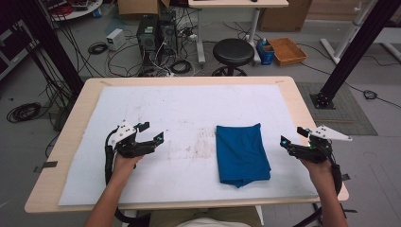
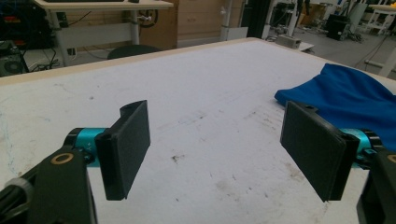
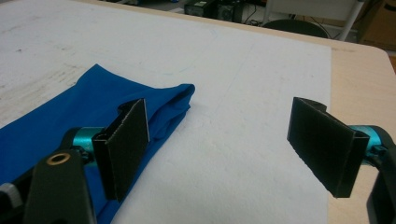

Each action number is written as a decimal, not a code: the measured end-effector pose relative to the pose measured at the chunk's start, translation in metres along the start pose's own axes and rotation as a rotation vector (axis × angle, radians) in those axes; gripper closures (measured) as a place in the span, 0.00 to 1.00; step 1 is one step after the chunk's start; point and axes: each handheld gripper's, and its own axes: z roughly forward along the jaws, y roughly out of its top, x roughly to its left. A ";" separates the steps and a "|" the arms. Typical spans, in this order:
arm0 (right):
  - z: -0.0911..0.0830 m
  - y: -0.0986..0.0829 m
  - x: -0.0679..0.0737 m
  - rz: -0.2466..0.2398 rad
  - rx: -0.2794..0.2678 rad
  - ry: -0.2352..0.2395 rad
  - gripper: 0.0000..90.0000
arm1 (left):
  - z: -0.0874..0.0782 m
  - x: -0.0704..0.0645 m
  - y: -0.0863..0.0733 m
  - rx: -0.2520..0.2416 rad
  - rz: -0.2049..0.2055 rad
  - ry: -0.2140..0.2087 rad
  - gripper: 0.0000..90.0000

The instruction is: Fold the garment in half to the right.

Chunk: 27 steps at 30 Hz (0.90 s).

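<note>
My left tool [image 1: 152, 132] sits over the left part of the white mat [image 1: 189, 101], its jaws spread wide with nothing between them. My right tool [image 1: 293, 135] is out near the right edge of the tabletop [image 1: 302, 101], jaws spread just as wide and also empty.

The blue cloth [image 1: 241, 153] lies folded flat on the mat, between my two tools and nearer the right one. It touches neither.

In the left gripper view the cloth [image 2: 350, 100] lies off to the right, past my right-hand jaw, with bare stained mat [image 2: 201, 93] straight ahead between the jaws.

In the right gripper view the cloth [image 3: 70, 116] lies to the left, running behind my left-hand jaw. Its folded corner reaches a little way into the gap, and the rest of the gap shows white mat [image 3: 243, 107]. Beyond the other jaw is the wooden edge of the tabletop [image 3: 364, 84].
</note>
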 end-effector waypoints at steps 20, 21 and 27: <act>0.003 -0.001 0.005 -0.004 0.009 -0.003 0.23 | -0.004 -0.001 -0.001 -0.020 0.019 -0.015 0.27; 0.004 -0.002 0.005 -0.003 0.011 -0.001 0.23 | -0.004 0.000 -0.002 -0.019 0.020 -0.016 0.27; 0.007 -0.003 0.006 -0.004 0.021 0.012 0.23 | -0.003 0.000 -0.002 -0.015 0.011 -0.015 0.27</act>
